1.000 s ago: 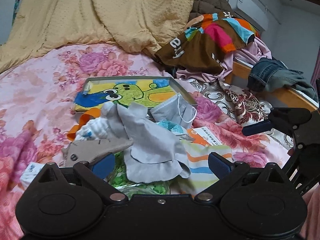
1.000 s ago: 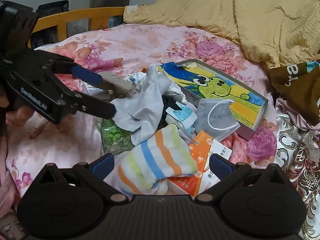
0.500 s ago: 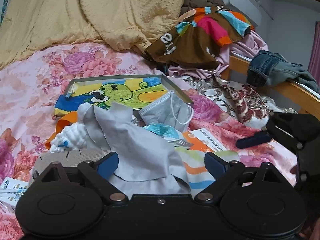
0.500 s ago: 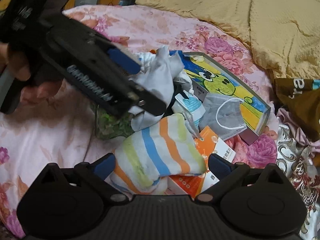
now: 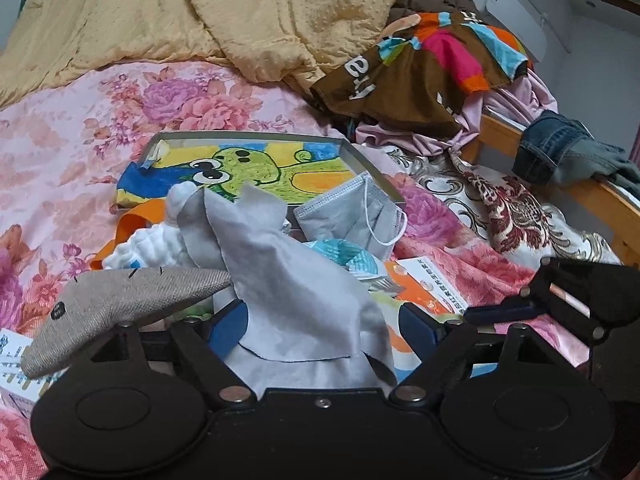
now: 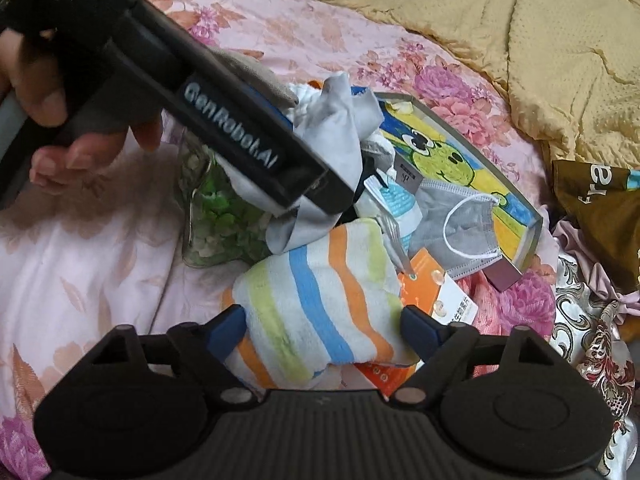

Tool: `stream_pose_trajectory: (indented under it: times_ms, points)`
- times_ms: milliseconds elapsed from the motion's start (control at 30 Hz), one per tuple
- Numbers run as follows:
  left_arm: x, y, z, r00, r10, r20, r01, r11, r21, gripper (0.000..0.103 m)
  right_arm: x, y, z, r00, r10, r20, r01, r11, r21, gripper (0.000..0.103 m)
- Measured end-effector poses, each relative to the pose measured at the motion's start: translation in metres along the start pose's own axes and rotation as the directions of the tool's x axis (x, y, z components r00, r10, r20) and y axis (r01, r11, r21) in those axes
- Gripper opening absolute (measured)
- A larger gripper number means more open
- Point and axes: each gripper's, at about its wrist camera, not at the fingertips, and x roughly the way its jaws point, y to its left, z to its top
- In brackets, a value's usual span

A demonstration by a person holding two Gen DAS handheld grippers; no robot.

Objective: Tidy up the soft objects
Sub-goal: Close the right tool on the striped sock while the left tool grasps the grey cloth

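A pile of soft things lies on the floral bed sheet (image 5: 60, 152). My left gripper (image 5: 324, 330) is open, with a grey cloth (image 5: 288, 280) between its fingers; a grey fabric toy (image 5: 120, 300) lies over its left finger. My right gripper (image 6: 324, 330) is open around a striped towel (image 6: 316, 304), its pads at the towel's sides. The left gripper (image 6: 320, 196) crosses the right wrist view above the grey cloth (image 6: 340, 136). A grey face mask (image 5: 356, 220) leans on a shallow box with a cartoon drawing (image 5: 256, 172).
An orange packet (image 6: 436, 292), a bag of green pieces (image 6: 220, 216) and a white knit item (image 5: 148, 244) lie in the pile. A yellow quilt (image 5: 200, 12), a brown printed garment (image 5: 400, 84), jeans (image 5: 560, 148) and the wooden bed rail (image 5: 600, 196) are behind.
My left gripper has pushed forward into the grey cloth, and the fabric toy now rests over its left finger. My right gripper has moved in around the striped towel.
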Motion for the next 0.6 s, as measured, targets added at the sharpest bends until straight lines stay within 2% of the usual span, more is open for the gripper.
stream_pose_trajectory:
  times_ms: [167,200,333,400,533,600]
  points:
    - [-0.002,0.003,0.001,1.0,-0.002,0.0,0.002,1.0,-0.03,0.08,0.003,-0.002,0.001,1.0,0.025,-0.017,-0.024,0.999,0.028,0.072]
    - [-0.002,0.004,0.001,1.0,-0.001,0.003,0.001,0.999,-0.037,0.078,0.003,-0.002,0.001,0.999,0.035,-0.019,-0.034,0.999,0.037,0.067]
    - [-0.005,0.009,0.001,1.0,0.002,0.01,-0.001,0.998,-0.063,0.068,0.004,-0.001,0.002,0.999,0.037,-0.021,-0.036,0.999,0.034,0.058]
    - [-0.005,0.012,0.001,1.0,0.0,0.011,0.001,0.997,-0.083,0.06,0.003,-0.001,0.002,0.999,0.036,-0.019,-0.035,0.999,0.039,0.055]
    - [-0.006,0.017,0.001,1.0,-0.009,0.013,0.01,0.993,-0.122,0.051,0.003,-0.001,0.002,0.999,0.036,-0.018,-0.035,0.998,0.043,0.048]
    - [-0.005,0.02,0.001,1.0,-0.018,0.01,0.019,0.99,-0.143,0.037,0.002,-0.001,0.002,0.999,0.037,-0.016,-0.037,0.998,0.045,0.044]
